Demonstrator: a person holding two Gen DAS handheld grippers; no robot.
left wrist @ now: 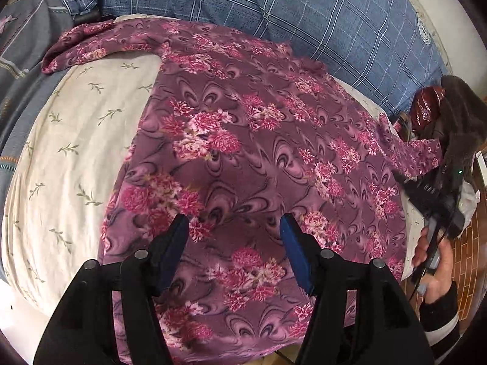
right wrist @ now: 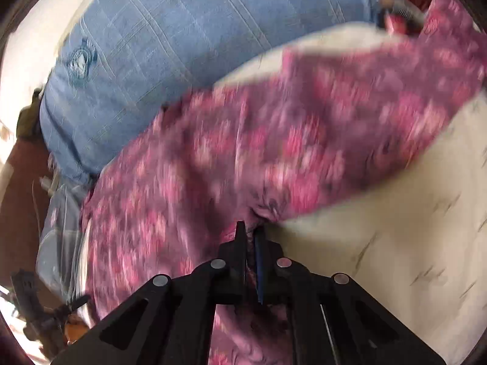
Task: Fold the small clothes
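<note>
**Left jaws apart over garment, right clamped on fabric**

The garment (left wrist: 243, 140), purple with pink flowers, lay spread on the cream sheet (left wrist: 76, 140) of the bed, its far edge against the blue checked pillow (left wrist: 274, 9). One sleeve (left wrist: 88, 45) ran out to the left, the other reached toward the right edge of the bed.

Left gripper (left wrist: 234, 228): jaws stood well apart above the near part of the garment. Nothing sat between the fingers (left wrist: 295, 243); no pad pressed on cloth.

Right gripper (right wrist: 251, 237): jaws closed tight, with a pinch of the garment (right wrist: 274, 152) between the fingers. Cloth bunched at the tips and ran away from them. The right wrist view was blurred. In the left wrist view, a hand (left wrist: 432, 261) held that tool at the bed's right edge.
</note>
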